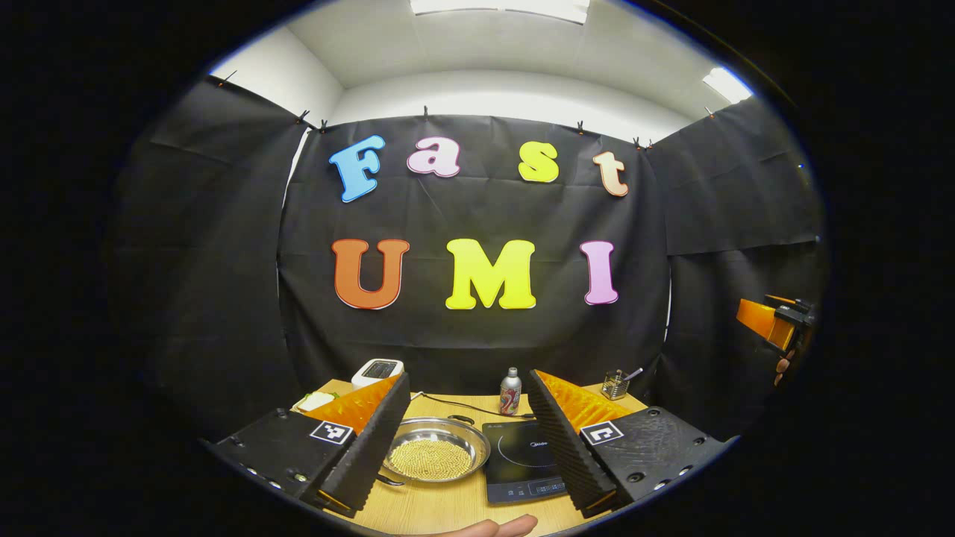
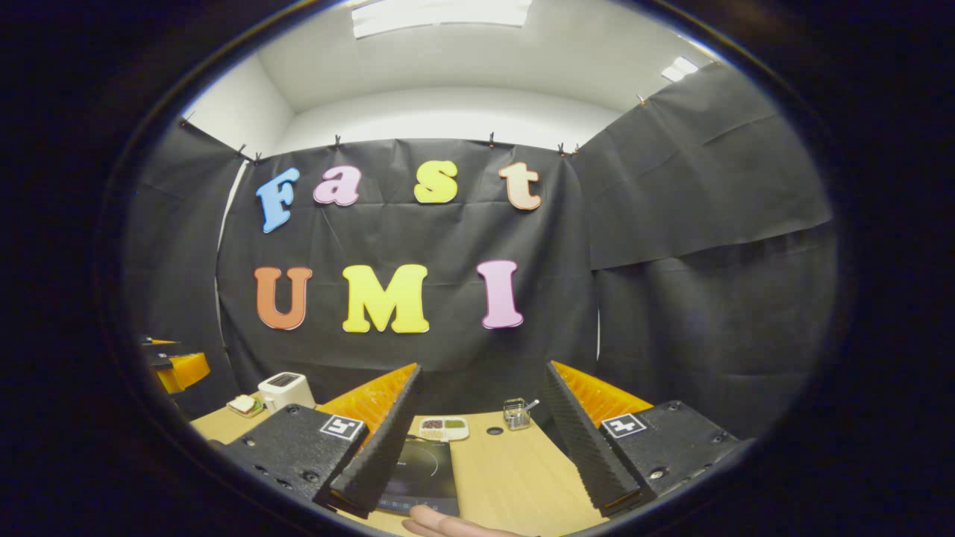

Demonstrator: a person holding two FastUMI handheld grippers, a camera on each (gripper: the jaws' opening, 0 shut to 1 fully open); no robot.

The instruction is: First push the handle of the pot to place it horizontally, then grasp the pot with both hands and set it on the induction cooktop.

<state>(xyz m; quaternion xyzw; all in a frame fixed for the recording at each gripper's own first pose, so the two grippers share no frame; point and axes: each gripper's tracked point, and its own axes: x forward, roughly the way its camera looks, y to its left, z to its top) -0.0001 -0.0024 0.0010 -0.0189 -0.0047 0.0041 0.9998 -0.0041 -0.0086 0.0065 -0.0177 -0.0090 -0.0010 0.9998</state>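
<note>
The left gripper (image 1: 470, 440) is held spread wide above the near table edge, nothing between its fingers. Just beyond them the pot (image 1: 435, 450) is seen — a shallow steel pan full of small yellow grains, its handle (image 1: 389, 480) poking toward the near side. It is judged stiff, slick-rimmed and spill-prone, best taken at opposite rims and kept level. Touching its right stands the induction cooktop (image 1: 524, 459). The right gripper (image 2: 477, 440) is likewise held apart — empty.
</note>
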